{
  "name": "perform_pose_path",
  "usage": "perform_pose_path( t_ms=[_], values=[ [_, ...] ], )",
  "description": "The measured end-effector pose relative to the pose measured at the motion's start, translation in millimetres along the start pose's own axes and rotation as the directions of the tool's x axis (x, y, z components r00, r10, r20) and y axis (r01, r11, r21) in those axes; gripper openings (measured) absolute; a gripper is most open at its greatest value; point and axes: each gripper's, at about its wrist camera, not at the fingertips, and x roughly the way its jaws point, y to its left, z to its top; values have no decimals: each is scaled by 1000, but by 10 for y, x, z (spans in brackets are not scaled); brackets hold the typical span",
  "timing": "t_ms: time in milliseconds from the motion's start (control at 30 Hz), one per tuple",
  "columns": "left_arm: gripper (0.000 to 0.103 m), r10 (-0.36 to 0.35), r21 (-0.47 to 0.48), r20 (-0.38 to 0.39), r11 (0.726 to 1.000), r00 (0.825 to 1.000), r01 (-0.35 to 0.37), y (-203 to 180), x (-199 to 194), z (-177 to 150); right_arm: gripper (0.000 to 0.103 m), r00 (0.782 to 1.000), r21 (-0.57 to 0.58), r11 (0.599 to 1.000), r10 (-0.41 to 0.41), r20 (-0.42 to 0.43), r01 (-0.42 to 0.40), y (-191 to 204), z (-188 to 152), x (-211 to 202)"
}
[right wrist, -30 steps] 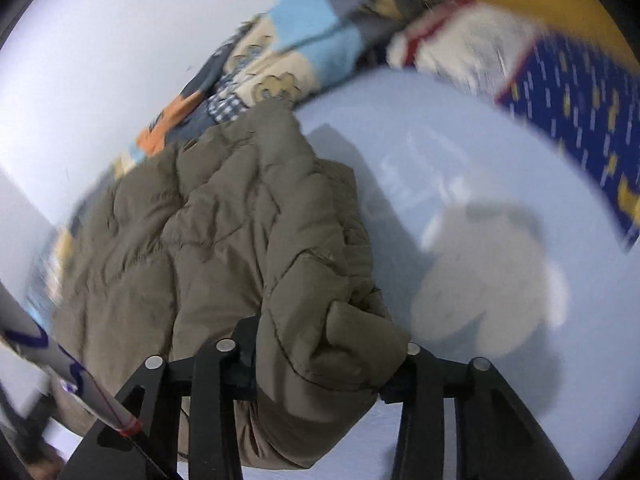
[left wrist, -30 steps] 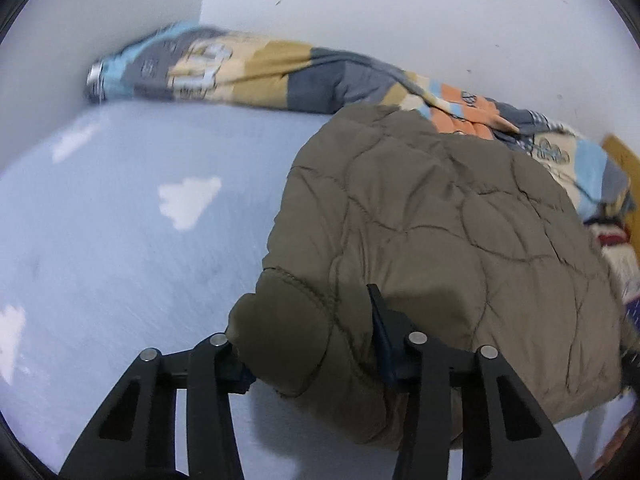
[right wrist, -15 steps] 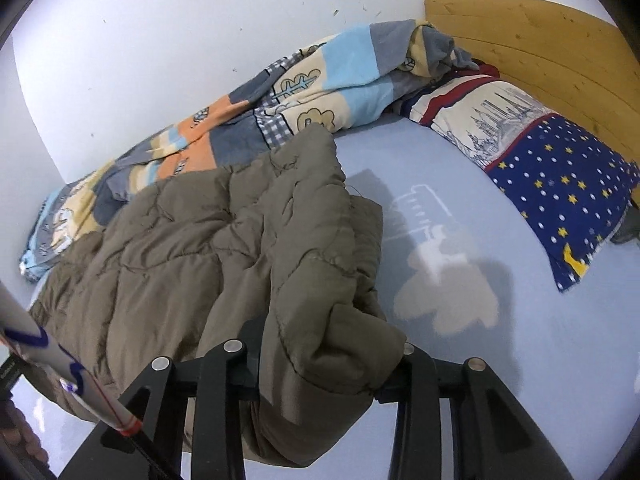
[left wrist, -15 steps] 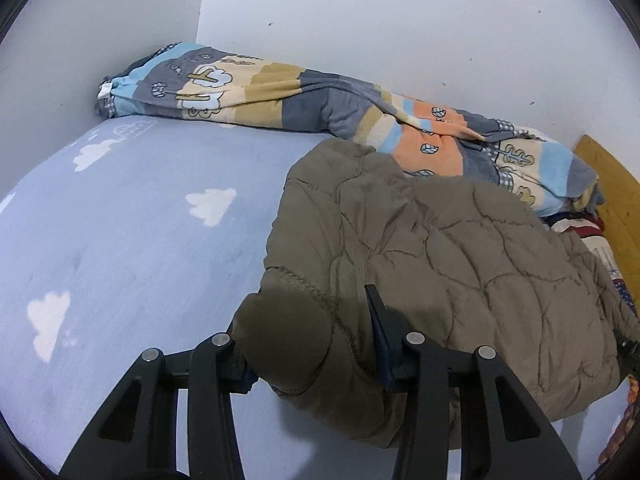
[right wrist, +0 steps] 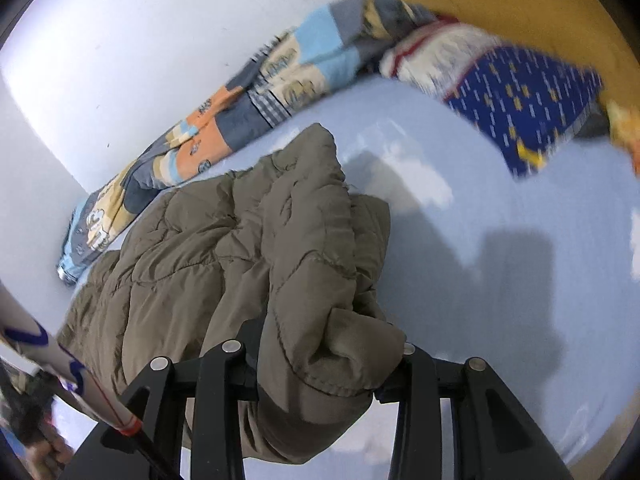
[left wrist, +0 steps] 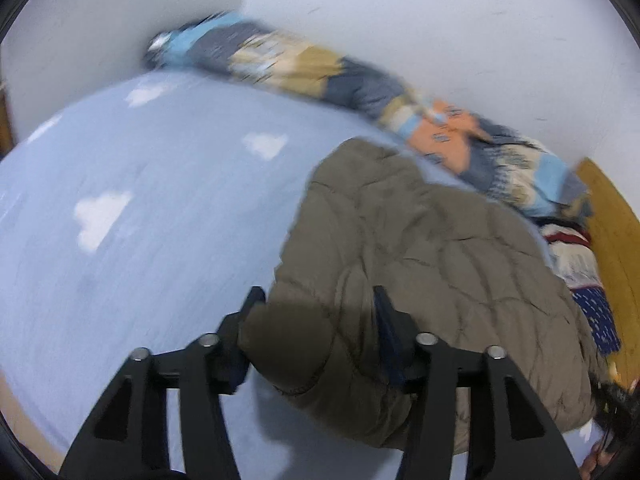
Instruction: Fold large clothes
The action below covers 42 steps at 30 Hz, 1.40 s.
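Jacket: I see an olive-brown quilted jacket (left wrist: 420, 248), puffy, stitched in curved diamond panels, lying bunched on the bed ahead of both pairs of jaws.
Jacket surface: matte fabric with many creases; the seams show as dark thread lines (the left view is blurred, so I can't read finer detail there).
Jacket shape: from my right wrist view it (right wrist: 240, 248) is heaped in thick overlapping folds, with one rounded, hemmed lump spilling toward the camera.
Left gripper: my left gripper (left wrist: 316, 316) has its jaws partly apart, clamped on a thick padded corner of the jacket that fills the gap between them.
Right gripper: my right gripper (right wrist: 324, 354) likewise has its jaws partly apart and pressed onto a fat roll of the jacket's edge; the fabric bulges over and past the right-hand finger.
Jacket position: the bulk stretches ahead and to the right of my left jaws, and ahead and to the left of my right jaws.
Bedsheet: a pale blue bedsheet (left wrist: 152, 216) with white cloud shapes lies under the jacket and spreads to the left of my left jaws.
Blanket: a patchwork blanket (right wrist: 248, 108) in blue, orange, grey and cream is rolled along the wall, beyond the jacket.
Pillow: a dark blue pillow (right wrist: 528, 96) with yellow marks sits far ahead and right of my right jaws, against a wooden headboard (right wrist: 500, 4).
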Motion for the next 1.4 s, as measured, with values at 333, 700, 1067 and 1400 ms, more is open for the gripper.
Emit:
perform_pose_path(
  t_ms=[333,700,1067,1400],
  values=[
    [59,83,-155,118,986,989,-65,375,-301,123,77,976,561,825,173,-134,-69,-1015,-378,168],
    [60,-74,318,168,948,983,17,-892,-308,-143,78,990,367,929,-97,104,52,-710,-105,-461],
    [68,-54,443,1,895,999,48,-1365,279,-451,76,999,-311,950,30,17,-23,1127,-238,277],
    [73,-42,437,12,899,999,32,-1346,413,-546,79,992,-442,893,-116,-38,88,1307,-431,934]
  ],
)
